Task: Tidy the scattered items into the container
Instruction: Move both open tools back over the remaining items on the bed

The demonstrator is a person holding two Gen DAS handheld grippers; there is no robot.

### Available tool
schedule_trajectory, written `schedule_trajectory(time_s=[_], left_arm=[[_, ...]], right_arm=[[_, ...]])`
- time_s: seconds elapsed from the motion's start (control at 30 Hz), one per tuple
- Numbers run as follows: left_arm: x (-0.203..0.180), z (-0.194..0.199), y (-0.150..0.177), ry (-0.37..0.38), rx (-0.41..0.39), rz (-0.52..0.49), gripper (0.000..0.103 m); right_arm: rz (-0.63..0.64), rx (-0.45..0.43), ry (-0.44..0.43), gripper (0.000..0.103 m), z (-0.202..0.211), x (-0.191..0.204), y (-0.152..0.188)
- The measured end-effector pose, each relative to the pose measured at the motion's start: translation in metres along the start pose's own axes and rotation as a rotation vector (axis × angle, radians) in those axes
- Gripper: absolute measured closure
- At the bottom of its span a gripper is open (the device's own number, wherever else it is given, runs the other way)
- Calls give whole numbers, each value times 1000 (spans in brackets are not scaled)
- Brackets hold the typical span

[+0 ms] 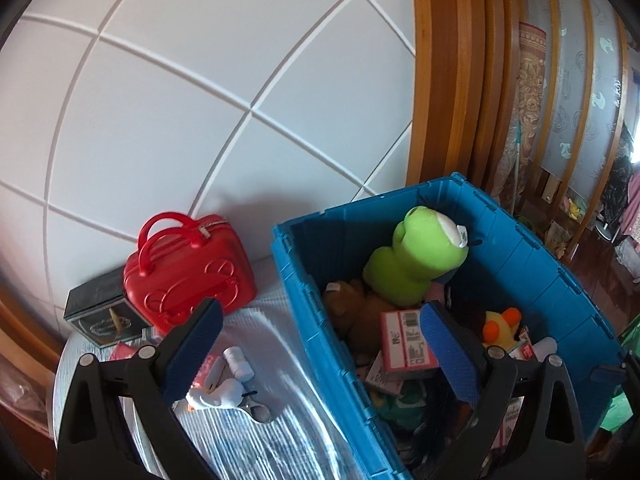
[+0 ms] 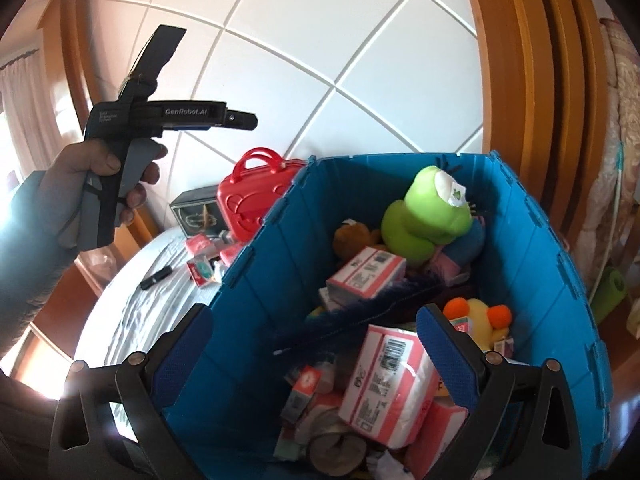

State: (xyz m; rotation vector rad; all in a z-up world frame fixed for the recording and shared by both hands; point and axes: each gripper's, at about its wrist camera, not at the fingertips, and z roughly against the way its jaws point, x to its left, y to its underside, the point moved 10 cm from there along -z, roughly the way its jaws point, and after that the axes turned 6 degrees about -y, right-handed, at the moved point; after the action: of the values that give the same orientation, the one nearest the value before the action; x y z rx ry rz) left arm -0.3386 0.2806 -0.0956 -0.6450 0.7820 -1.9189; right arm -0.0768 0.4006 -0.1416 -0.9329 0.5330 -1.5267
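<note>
Left gripper (image 1: 320, 340): jaws spread wide, nothing held, straddling the near wall of the blue crate (image 1: 532, 260). Right gripper (image 2: 316, 344): also released, empty, hovering above the crate's contents. White bottle (image 1: 239, 363) and scissors (image 1: 258, 412) lie on the table just beyond its left finger.

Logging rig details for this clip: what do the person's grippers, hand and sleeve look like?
Each hand-held gripper has black fingers with textured blue pads and silver bolts. The left hand-held gripper body reads "GenRobot.AI" in white, with a grey trigger grip. The bare hand wears a teal sleeve.
</note>
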Motion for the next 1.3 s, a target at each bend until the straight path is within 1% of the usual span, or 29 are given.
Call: schedule_trajectory(time_s=[0.17,0.4,0.5,0.7,0.83,1.07,1.3], left_arm=[[45,10,37,-40,30,64,3],[94,33,83,-127,46,93,3],[113,43,101,-148,52,114,3],[166,55,136,-182,64,163,3],[208,56,165,-194,84,208,3],[286,51,227,-212,135,276,3],[360,29,292,-219,214,334,3]], right_arm=[[42,6,-22,0,-10,28,-6],[93,33,-35,0,-32,74,-9],[114,44,-45,0,-43,97,-12],[151,64,-46,0,-68,143,-18],[179,90,-32,0,-91,175,-18],[208,151,-19,0,-138,229,-17],[196,199,-6,0,-197,273,-9]])
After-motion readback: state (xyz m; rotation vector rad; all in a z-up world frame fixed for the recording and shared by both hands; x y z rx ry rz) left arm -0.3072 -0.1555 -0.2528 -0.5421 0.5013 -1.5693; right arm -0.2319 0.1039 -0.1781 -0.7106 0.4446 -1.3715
